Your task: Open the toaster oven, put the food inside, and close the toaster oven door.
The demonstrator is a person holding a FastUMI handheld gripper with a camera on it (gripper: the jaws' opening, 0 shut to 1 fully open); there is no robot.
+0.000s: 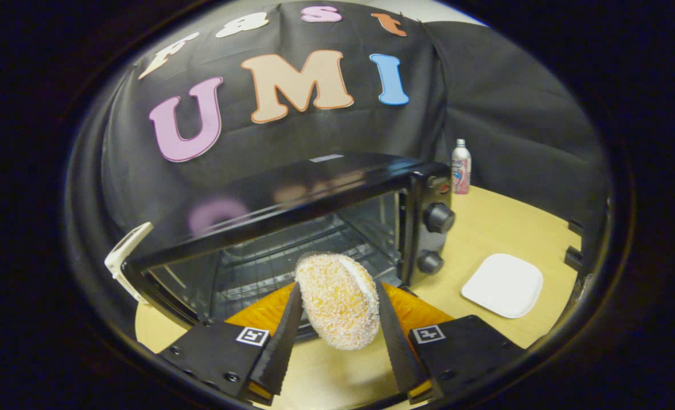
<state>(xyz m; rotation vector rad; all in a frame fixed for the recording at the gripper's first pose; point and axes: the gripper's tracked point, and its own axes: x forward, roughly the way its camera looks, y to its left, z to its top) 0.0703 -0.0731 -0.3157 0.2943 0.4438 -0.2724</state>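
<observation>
Between the fingers (288,324) of the gripper (337,310) sits a round sugared pastry (337,299), pinched from both sides and held on edge, clear of the tabletop. Just beyond it, at 12 o'clock, stands the black toaster oven (320,199) w/ its door (263,310) dropped open; wire rack (269,259) visible inside. Door glass shows orange under the pastry, approx level w/ the fingertips. Pale door handle (126,259) sticks out at 9 o'clock. Two knobs (439,217) on the oven's front panel at 2 o'clock. White square plate (502,285) lies on the wooden table (497,228) at 3 o'clock, well apart from the oven. Small bottle (461,167) stands behind the oven's far corner, approx 1 o'clock, near the black cloth.
</observation>
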